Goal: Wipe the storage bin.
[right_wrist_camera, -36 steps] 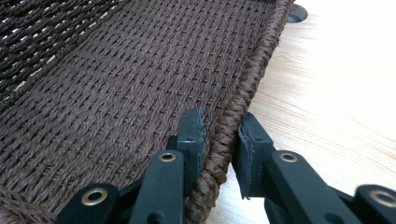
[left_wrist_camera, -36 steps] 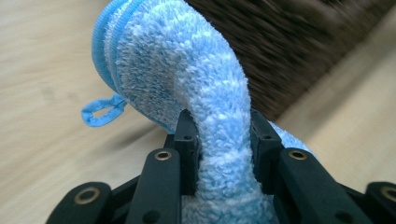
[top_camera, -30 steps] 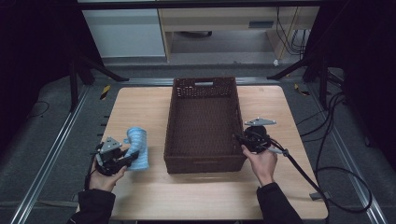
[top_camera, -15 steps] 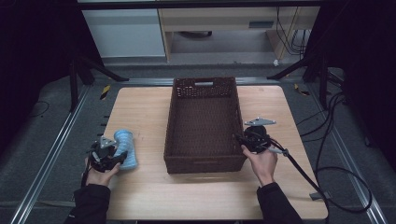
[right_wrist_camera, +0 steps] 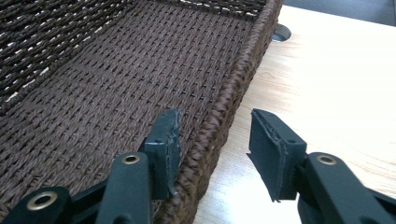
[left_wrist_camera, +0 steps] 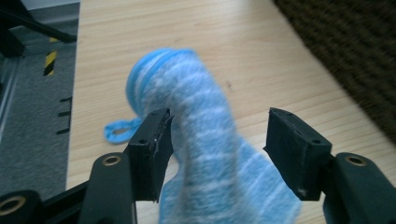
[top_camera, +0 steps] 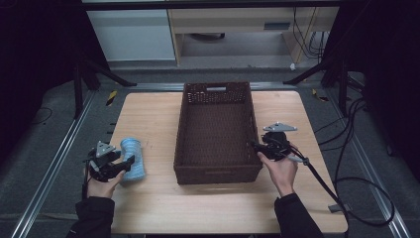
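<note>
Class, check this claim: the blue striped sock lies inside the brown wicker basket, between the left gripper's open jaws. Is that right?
Not quite. The sock lies on the wooden table, to the left of the basket, not inside it; the high view shows this. The rest holds: the sock is between the jaws of the left gripper, which have just been opening.

The blue striped sock (left_wrist_camera: 210, 154) looks fuzzy in the left gripper view, and the bottom edge of the picture cuts off its lower end. One black jaw hides part of the sock's side. In the right gripper view, the brown woven basket (right_wrist_camera: 116, 79) runs off the top and left edges, and a jaw covers a bit of its rim.
</note>
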